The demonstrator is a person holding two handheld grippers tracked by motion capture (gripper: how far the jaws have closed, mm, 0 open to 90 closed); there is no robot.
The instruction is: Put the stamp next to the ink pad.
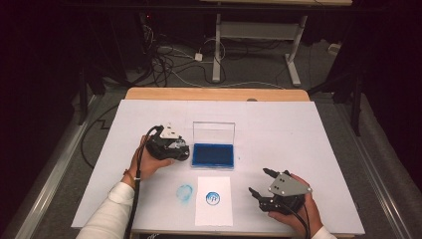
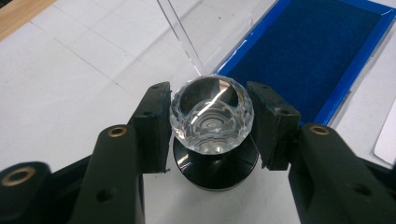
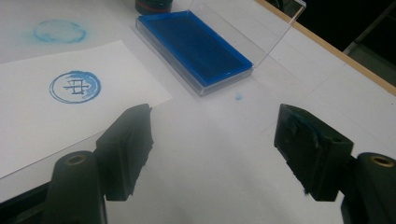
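Your left hand-held gripper (image 2: 210, 116) is bracketing the crystal-topped stamp (image 2: 212, 116), which is standing on the worktop (image 1: 298, 129) just left of the open ink pad case (image 1: 214, 155) holding its blue pad. Whether the pads are pressing, I cannot tell. Your right hand-held gripper (image 1: 261, 181) is sitting open, empty, near the front edge.

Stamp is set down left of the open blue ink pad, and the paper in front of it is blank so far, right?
Not blank: the high view shows the paper already bearing a round blue stamp print. The stamp does stand left of the open ink pad.
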